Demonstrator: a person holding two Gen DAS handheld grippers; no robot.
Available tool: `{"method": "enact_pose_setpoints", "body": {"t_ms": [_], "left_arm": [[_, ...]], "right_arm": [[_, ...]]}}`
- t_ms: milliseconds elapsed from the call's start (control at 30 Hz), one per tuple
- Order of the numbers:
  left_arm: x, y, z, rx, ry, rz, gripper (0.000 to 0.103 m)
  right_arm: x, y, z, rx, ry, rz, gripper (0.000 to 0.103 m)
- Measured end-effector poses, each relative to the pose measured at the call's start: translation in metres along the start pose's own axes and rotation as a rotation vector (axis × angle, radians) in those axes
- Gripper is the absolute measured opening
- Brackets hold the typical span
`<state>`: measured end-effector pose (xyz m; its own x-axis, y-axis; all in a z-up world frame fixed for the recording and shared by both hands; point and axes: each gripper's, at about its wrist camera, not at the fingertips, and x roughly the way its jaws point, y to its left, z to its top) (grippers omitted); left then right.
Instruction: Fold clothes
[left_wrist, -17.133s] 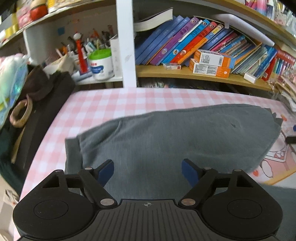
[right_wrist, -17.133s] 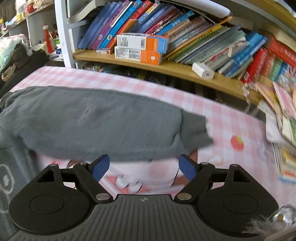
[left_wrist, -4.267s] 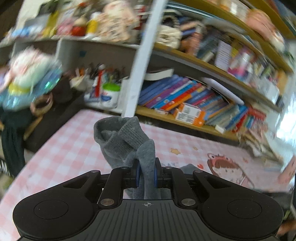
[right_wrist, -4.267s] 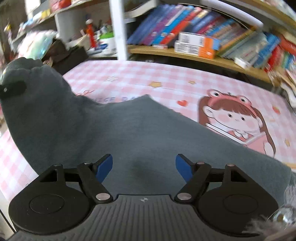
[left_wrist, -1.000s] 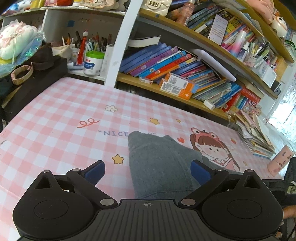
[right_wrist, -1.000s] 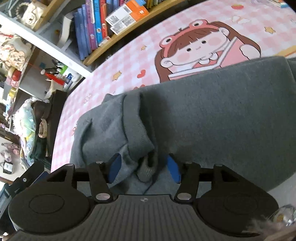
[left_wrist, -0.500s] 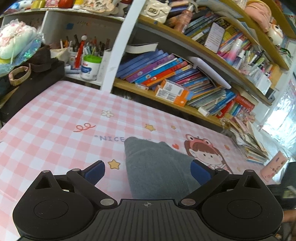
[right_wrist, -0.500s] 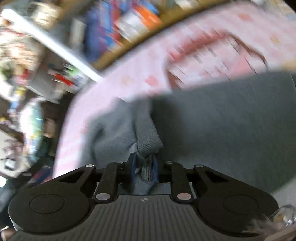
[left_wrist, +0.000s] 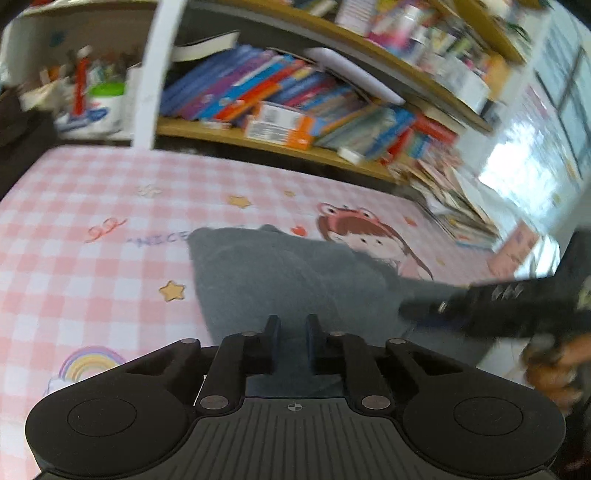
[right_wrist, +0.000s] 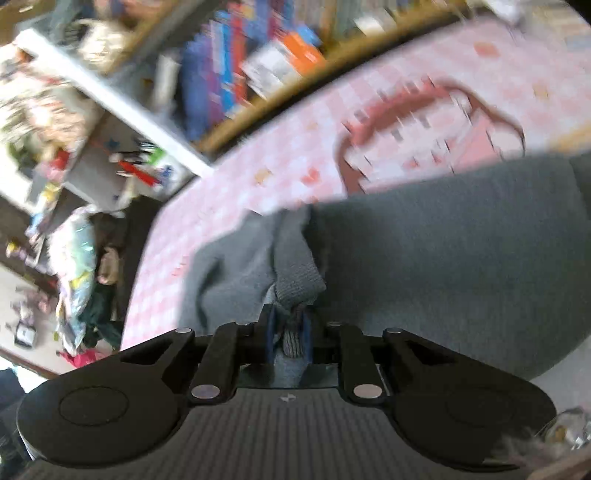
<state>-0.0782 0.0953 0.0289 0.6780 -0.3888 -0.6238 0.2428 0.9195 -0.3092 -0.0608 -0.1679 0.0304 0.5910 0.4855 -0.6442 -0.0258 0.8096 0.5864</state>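
While the grey garment (left_wrist: 280, 273) lies bunched on the pink checked bench (left_wrist: 92, 266) near the bookshelf (left_wrist: 280, 144), the left tongs (left_wrist: 291, 328) are closing on its near edge w/ cloth between them, and the right tongs (right_wrist: 290, 321) are closing, pinching a ribbed cuff (right_wrist: 297, 280) of it.
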Motion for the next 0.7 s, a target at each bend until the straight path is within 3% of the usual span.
{"method": "enact_pose_setpoints", "body": {"t_ms": [100,233,300,433,567,700], "left_arm": [[0.015,0.002,-0.003,0.003,0.080,0.009,0.009],[0.031,0.006,-0.008,0.000,0.160,0.009,0.008],[0.031,0.005,-0.010,0.012,0.160,0.008,0.010],[0.019,0.007,-0.010,-0.008,0.110,-0.004,0.012],[0.002,0.001,-0.002,0.013,0.012,0.015,0.035],[-0.005,-0.001,0.004,0.008,-0.047,0.003,0.046]], "right_arm": [[0.001,0.003,-0.003,-0.026,0.024,-0.040,0.014],[0.032,-0.020,-0.006,0.066,0.144,-0.109,0.022],[0.027,-0.024,-0.005,0.087,0.119,-0.091,0.028],[0.013,-0.028,-0.003,0.117,0.055,-0.086,0.035],[-0.006,-0.029,-0.001,0.122,-0.037,-0.102,0.050],[-0.017,-0.034,-0.001,0.129,-0.078,-0.142,0.053]]}}
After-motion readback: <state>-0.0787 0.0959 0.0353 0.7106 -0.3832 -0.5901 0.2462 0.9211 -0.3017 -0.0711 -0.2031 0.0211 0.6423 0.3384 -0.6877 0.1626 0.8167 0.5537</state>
